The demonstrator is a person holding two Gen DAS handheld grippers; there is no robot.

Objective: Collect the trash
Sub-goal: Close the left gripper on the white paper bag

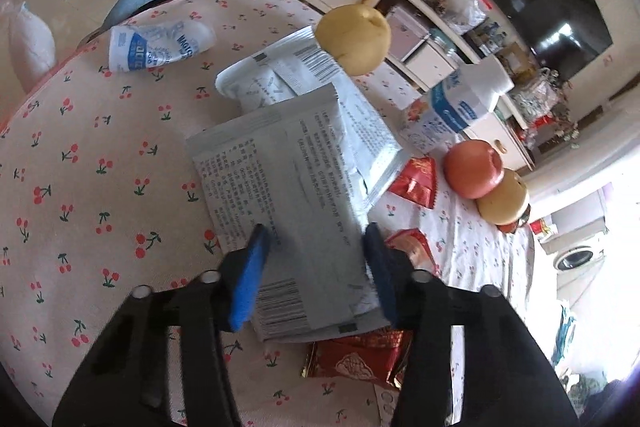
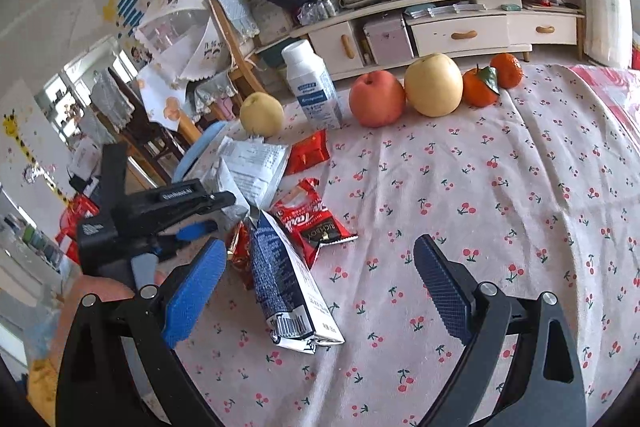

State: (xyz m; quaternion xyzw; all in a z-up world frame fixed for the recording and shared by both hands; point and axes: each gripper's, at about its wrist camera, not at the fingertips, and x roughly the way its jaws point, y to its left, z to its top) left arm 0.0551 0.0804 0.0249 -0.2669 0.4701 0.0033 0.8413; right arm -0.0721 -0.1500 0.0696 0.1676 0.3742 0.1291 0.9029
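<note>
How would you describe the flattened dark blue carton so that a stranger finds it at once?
On the cherry-print tablecloth, look between the right gripper's fingers. The flattened dark blue carton lies there beside red snack wrappers; only it shows a barcode on white.
</note>
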